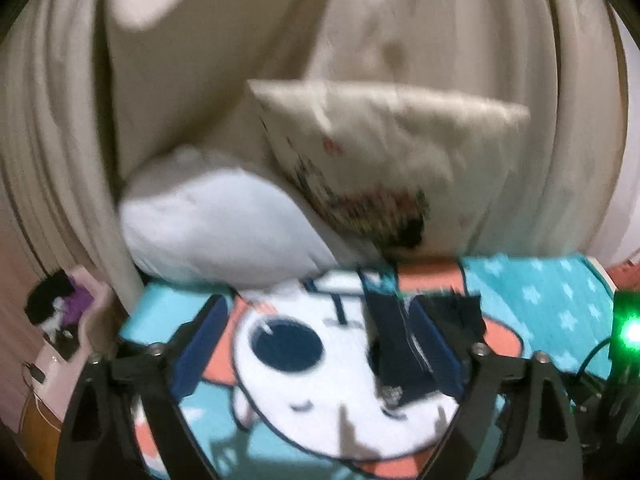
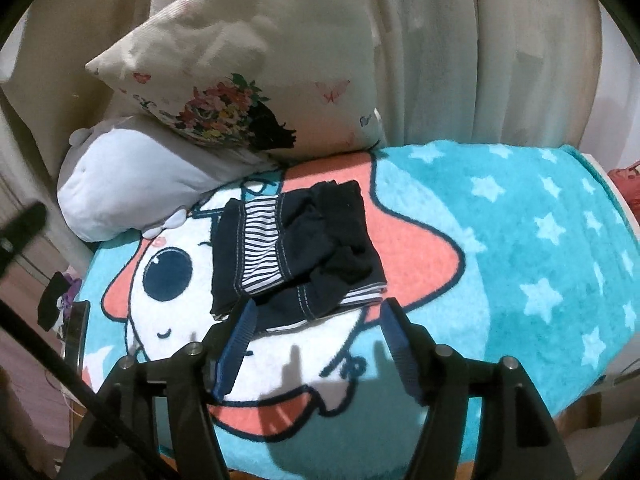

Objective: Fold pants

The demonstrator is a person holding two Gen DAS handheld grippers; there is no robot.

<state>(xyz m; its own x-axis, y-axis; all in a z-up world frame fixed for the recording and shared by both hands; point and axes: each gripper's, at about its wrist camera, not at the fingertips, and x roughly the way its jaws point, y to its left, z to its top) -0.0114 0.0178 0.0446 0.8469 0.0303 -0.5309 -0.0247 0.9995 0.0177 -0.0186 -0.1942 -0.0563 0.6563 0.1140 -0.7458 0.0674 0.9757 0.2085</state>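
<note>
Small dark navy pants (image 2: 296,248) with a white-striped lining lie folded in a compact bundle on a turquoise cartoon blanket (image 2: 520,240). In the right wrist view my right gripper (image 2: 320,320) is open and empty, its blue-padded fingers just short of the bundle's near edge. In the blurred left wrist view my left gripper (image 1: 320,320) is open, low over the blanket (image 1: 540,304). The pants (image 1: 404,344) lie against the inner side of its right finger (image 1: 436,344), apart from the left finger.
A floral cushion (image 2: 248,80) and a white plush pillow (image 2: 132,184) lean at the blanket's far end against cream curtains (image 2: 480,48). A pink stand with dark items (image 1: 60,316) is left of the bed. A green light (image 1: 630,332) glows at the right.
</note>
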